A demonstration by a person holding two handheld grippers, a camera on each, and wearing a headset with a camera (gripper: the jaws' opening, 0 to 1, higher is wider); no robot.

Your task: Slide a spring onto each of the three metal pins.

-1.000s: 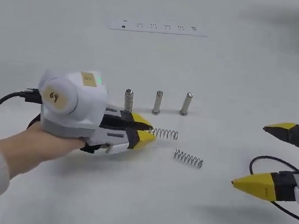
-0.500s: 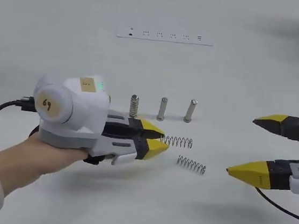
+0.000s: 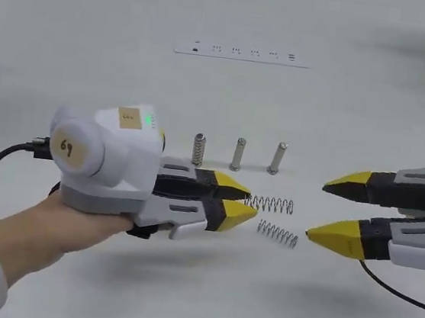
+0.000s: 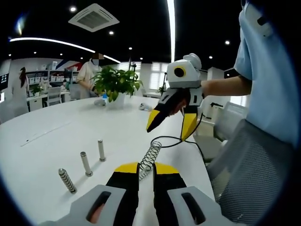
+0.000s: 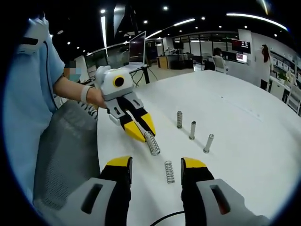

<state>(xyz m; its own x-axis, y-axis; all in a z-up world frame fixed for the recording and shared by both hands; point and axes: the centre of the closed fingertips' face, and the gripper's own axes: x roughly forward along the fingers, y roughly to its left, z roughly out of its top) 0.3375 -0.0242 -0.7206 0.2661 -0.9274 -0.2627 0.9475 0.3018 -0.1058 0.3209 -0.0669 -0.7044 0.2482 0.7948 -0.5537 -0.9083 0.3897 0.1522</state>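
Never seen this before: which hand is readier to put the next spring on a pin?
Left, likely: the left gripper holds a spring close to the bare middle pin; the right gripper is open, the loose spring lying on the table.

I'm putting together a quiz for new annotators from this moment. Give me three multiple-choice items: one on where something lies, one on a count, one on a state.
1. Where does the loose spring lie?
A. on the table, between the two grippers
B. on the middle pin
C. in the right gripper's jaws

2. How many of the three pins already carry a spring?
A. none
B. one
C. three

3. How do the right gripper jaws stand?
A. shut on a spring
B. shut on a pin
C. open, holding nothing

Answers:
1 A: it lies flat on the table just ahead of the left gripper, whose jaws grip the other spring.
2 B: the leftmost pin wears a coil, and the other two are bare.
3 C: a wide gap shows between its yellow tips.
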